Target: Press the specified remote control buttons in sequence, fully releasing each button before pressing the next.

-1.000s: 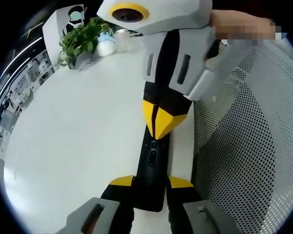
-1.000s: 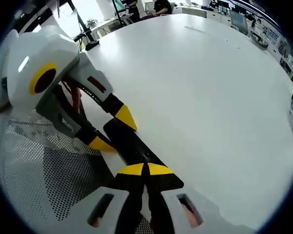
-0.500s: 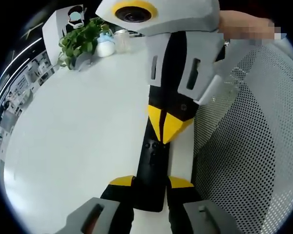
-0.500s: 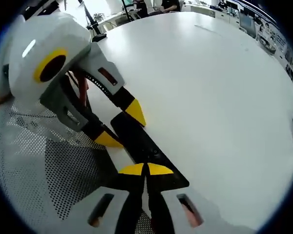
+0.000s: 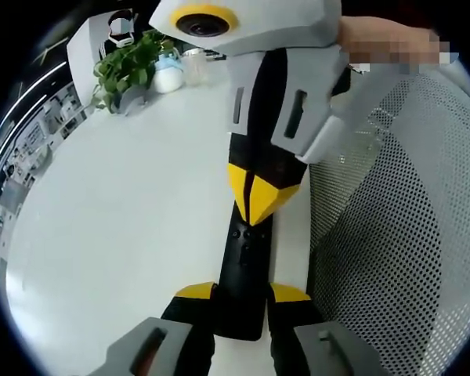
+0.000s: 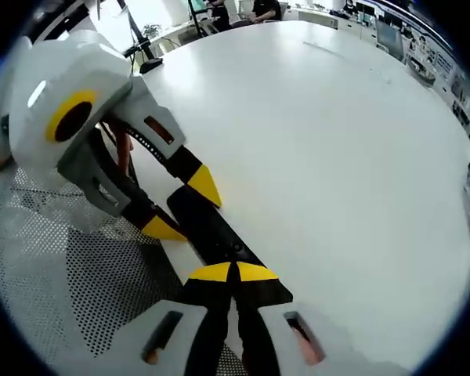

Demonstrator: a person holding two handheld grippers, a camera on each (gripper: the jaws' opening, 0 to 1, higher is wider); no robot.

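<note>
A potted plant (image 5: 124,69) stands near the far edge of the white desk (image 5: 117,211) in the left gripper view, with a small pale bottle (image 5: 169,72) just beside it and a white panel behind. A white mesh chair back (image 5: 399,227) runs along the desk's near edge, close against the remote. In the right gripper view the same mesh (image 6: 78,282) fills the lower left, and past the desk's far edge there are other desks with people seated at them.

The black remote control (image 5: 245,270) lies flat on the desk near that chair-side edge. The left gripper (image 5: 243,296) has its two yellow-tipped jaws set apart, one on each long side of the remote's near end, bracing it; whether they press the sides I cannot tell. The right gripper (image 5: 256,205) comes down from above in this view with its yellow tips drawn together into one point, and that point sits on the remote's upper face, just past a pair of small buttons.

In the right gripper view the right gripper's (image 6: 235,272) closed tips meet over the remote (image 6: 211,235), and the left gripper (image 6: 184,205) shows from the left with its jaws straddling the remote's far end. A person's fingers (image 6: 124,149) show behind the left gripper's body.
</note>
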